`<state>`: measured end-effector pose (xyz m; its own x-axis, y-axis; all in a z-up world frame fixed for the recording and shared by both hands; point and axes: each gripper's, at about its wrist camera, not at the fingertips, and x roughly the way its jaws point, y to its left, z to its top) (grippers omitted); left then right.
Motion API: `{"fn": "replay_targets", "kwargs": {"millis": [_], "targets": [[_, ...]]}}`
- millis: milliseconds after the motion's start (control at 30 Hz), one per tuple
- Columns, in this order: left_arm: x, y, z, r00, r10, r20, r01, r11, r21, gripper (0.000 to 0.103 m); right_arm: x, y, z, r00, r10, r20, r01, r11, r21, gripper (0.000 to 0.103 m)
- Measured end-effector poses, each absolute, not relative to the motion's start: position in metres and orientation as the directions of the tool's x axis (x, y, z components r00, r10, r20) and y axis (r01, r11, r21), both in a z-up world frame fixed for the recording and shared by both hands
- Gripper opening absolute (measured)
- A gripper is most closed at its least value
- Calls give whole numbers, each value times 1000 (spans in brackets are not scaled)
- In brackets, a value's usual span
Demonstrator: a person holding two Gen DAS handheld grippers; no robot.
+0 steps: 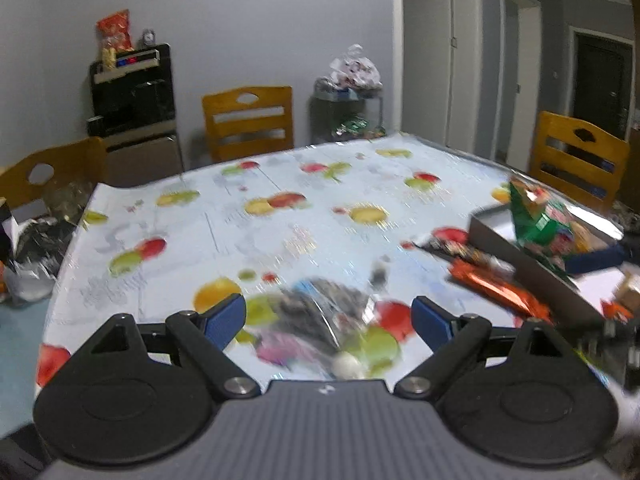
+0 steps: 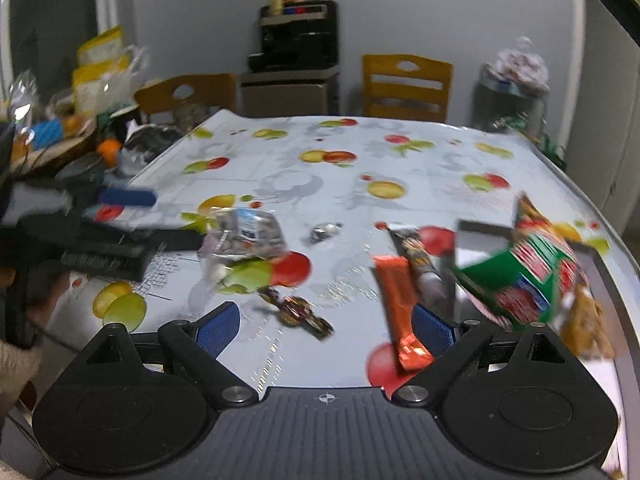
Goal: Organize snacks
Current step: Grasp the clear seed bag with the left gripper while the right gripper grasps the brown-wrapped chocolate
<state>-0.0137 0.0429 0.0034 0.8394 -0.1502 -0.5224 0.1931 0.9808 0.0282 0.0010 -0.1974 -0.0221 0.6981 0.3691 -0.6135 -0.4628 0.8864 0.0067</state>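
Observation:
Snacks lie scattered on the fruit-print tablecloth (image 2: 400, 152). My left gripper (image 1: 328, 316) is open, hovering over a clear bag of dark snacks (image 1: 324, 312) that lies between its blue pads without touching them. In the right wrist view that bag (image 2: 244, 232) sits just right of the left gripper (image 2: 160, 220). My right gripper (image 2: 326, 328) is open above a small dark candy wrapper (image 2: 296, 312). An orange bar (image 2: 400, 304) lies by its right finger, next to a dark bar (image 2: 416, 256). A green bag (image 2: 528, 276) stands tilted in a grey box (image 2: 464, 240).
A small wrapped candy (image 2: 324, 232) lies mid-table. Wooden chairs (image 2: 406, 84) stand at the far edge, with a black cabinet (image 2: 296, 40) behind. A cluttered side table (image 2: 60, 132) is at the left. A person's hand (image 2: 40, 300) holds the left gripper.

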Motion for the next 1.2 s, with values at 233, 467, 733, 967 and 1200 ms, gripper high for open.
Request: {"fn": "replay_targets", "kwargs": {"millis": [233,467,733,967,1200], "targets": [[45,41,2,816,-79,-573,83,996,-19,91,18,-169,-34,676,379,-632,-498,867,-12,90],[99,46,-35,721,-30,-692,-2,999,-45,91,27,-163,-46,649,375,-662,-490,872,13,88],[108,48,-64,710,-180,-681,95,982,-161,91,39,-160,-57,624,374,-686,-494,869,24,81],[102,42,-72,735,-196,-650,167,980,-107,90,47,-154,-67,606,374,-702,-512,859,16,69],[96,38,-71,737,-243,-631,220,969,-116,60,54,-153,-77,599,361,-714,-518,855,-3,59]]}}
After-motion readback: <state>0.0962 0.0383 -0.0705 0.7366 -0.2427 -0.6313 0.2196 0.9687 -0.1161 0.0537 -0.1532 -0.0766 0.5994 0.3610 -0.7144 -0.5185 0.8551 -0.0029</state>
